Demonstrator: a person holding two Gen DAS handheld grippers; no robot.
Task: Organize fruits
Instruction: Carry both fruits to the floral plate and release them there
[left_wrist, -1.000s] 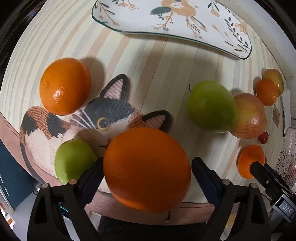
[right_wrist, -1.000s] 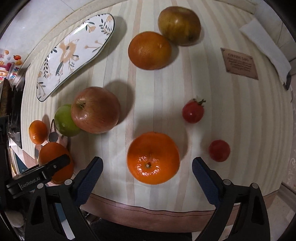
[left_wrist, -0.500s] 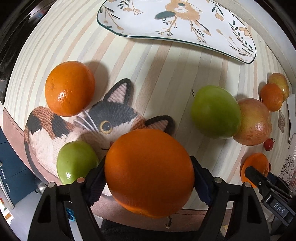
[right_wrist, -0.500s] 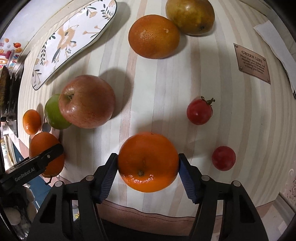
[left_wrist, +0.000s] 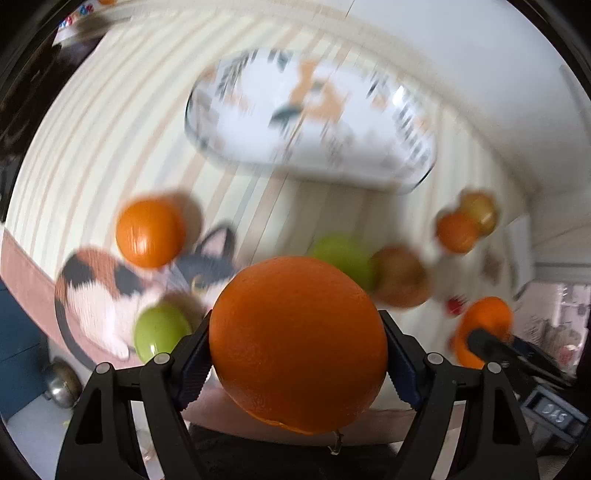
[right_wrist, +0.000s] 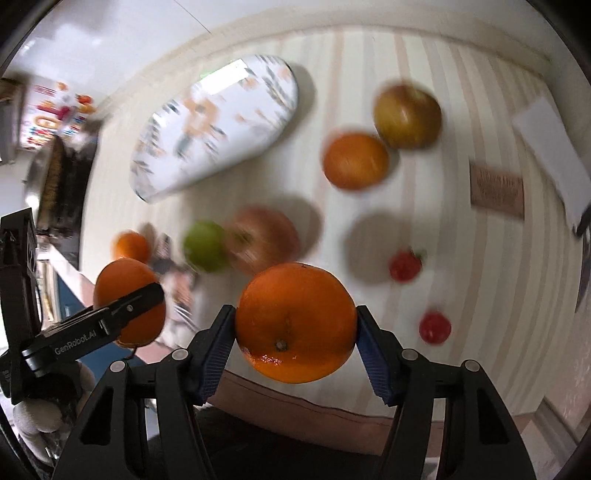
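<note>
1. The left tongs (left_wrist: 298, 363) have a matte black, triangular-framed body with open cut-outs in each arm.
2. Their fingers (left_wrist: 194, 363) carry dark blue ribbed pads on the inner faces.
3. Round silver screw heads sit at the joints, two on each side.
4. The right tongs (right_wrist: 296, 345) are built the same: black frame, blue ribbed pads (right_wrist: 373, 354), silver screws.
5. In the right wrist view, the side of the left tongs' black finger bears white lettering reading "GenRobot.AI".
6. In the left wrist view, the right tongs' body shows a small grey label, blurred.
</note>
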